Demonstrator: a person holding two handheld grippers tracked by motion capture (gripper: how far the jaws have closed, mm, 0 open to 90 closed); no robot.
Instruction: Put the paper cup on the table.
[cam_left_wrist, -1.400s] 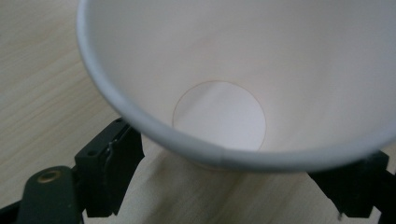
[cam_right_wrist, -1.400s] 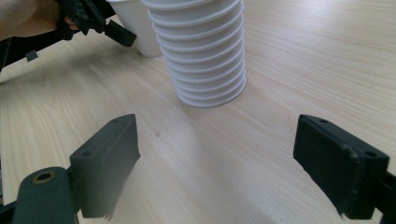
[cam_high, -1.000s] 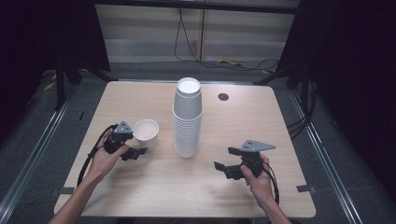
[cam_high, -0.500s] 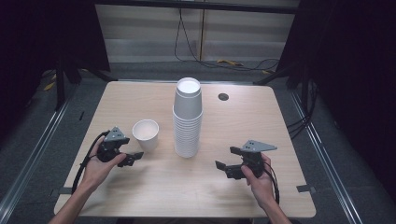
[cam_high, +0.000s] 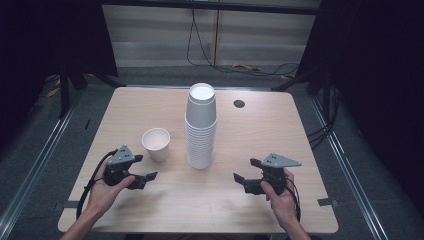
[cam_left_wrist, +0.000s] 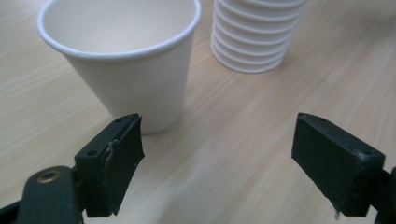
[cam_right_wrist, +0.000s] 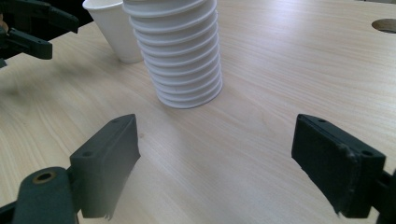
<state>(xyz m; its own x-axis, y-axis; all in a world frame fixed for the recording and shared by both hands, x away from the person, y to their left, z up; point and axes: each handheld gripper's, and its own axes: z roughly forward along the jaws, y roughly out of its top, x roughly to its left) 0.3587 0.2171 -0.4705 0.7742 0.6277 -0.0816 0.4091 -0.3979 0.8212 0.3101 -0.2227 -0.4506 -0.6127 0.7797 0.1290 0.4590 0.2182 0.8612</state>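
Note:
A single white paper cup (cam_high: 156, 144) stands upright on the wooden table (cam_high: 150, 107), left of a tall stack of white cups (cam_high: 201, 125). My left gripper (cam_high: 142, 167) is a little nearer the front edge than the single cup, apart from it and open with nothing between its pads. In the left gripper view the cup (cam_left_wrist: 126, 65) is ahead of the left jaw and the stack (cam_left_wrist: 257, 37) is farther back, beyond my gripper (cam_left_wrist: 217, 163). My right gripper (cam_high: 246, 170) is held open at the front right; in its view (cam_right_wrist: 215, 168) the stack (cam_right_wrist: 180, 56) stands ahead.
A round cable hole (cam_high: 239, 104) sits in the tabletop behind and right of the stack. Bare wood lies between the two grippers. Dark curtains and floor rails surround the table. In the right gripper view the left gripper (cam_right_wrist: 28, 28) shows at the far left beside the single cup (cam_right_wrist: 114, 32).
My left gripper has drawn back from the single cup toward the near edge, and the cup stays standing where it was. The right gripper has kept still.

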